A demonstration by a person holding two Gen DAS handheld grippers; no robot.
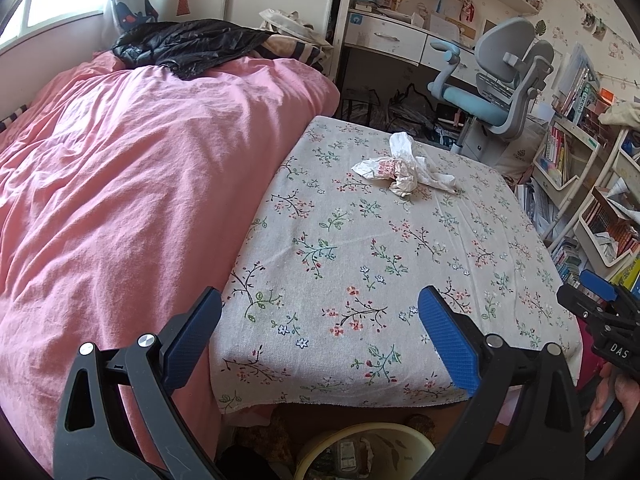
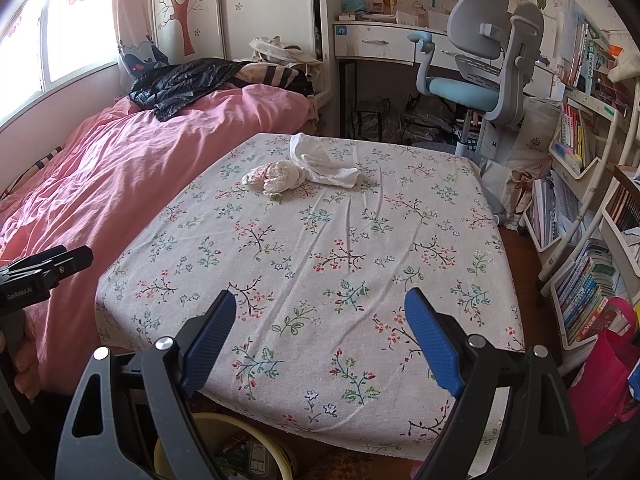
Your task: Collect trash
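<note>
Crumpled white trash, a tissue (image 1: 416, 158) and a printed wrapper (image 1: 380, 170), lies at the far side of a table under a floral cloth (image 1: 360, 260). In the right wrist view the tissue (image 2: 324, 164) and wrapper (image 2: 276, 178) lie together. My left gripper (image 1: 320, 312) is open and empty over the near edge. My right gripper (image 2: 320, 316) is open and empty over the near edge too. A yellowish bin (image 1: 364, 452) with trash inside stands below the table's front edge; it also shows in the right wrist view (image 2: 224, 448).
A bed with a pink duvet (image 1: 120, 200) adjoins the table on the left, a black jacket (image 1: 188, 42) at its head. A grey-blue desk chair (image 1: 492, 80) and desk stand behind. Bookshelves (image 2: 588, 280) and a pink bag (image 2: 600, 380) stand on the right.
</note>
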